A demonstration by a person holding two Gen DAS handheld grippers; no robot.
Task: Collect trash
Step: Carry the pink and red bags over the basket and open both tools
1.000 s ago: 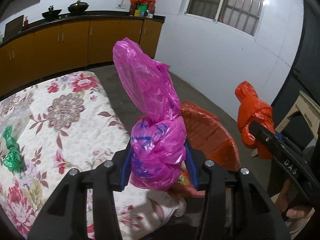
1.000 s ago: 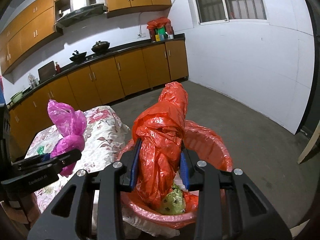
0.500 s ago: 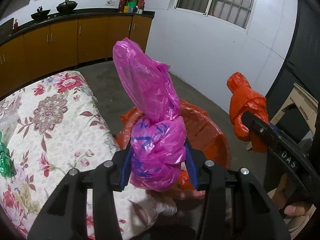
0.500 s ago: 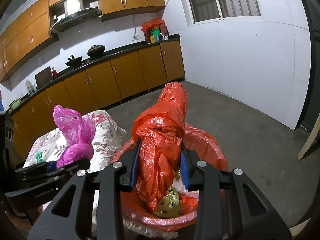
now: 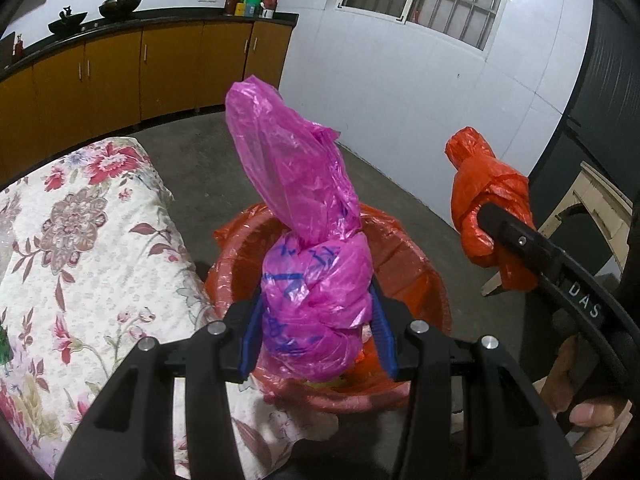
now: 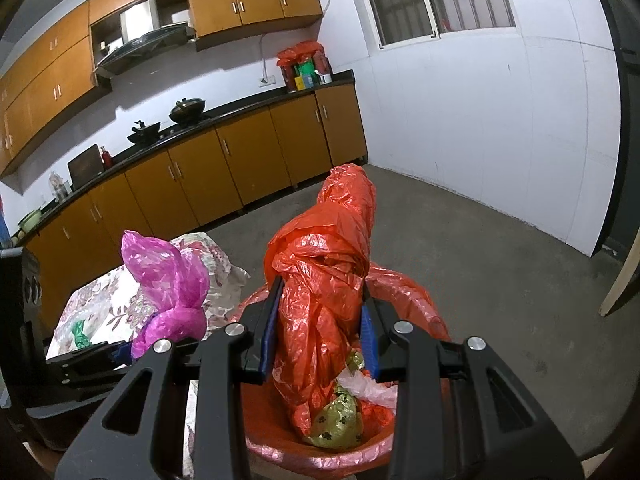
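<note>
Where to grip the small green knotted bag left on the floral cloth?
Take the green bag at its twisted knot, the narrowest part, coming from above with the fingers either side of it. It lies low on the floral cloth, so a side approach would likely snag fabric. Both grippers are full now.

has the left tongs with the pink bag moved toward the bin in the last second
Yes. In the left wrist view the left tongs with the pink bag now sit over the red-lined bin, off the floral cloth.

Both grippers angled downward: left gripper point(image 5: 316, 332) clamped on its pink bag point(image 5: 304, 240), right gripper point(image 6: 318, 338) squeezing an orange one point(image 6: 324, 280) (2 firm grips).
</note>
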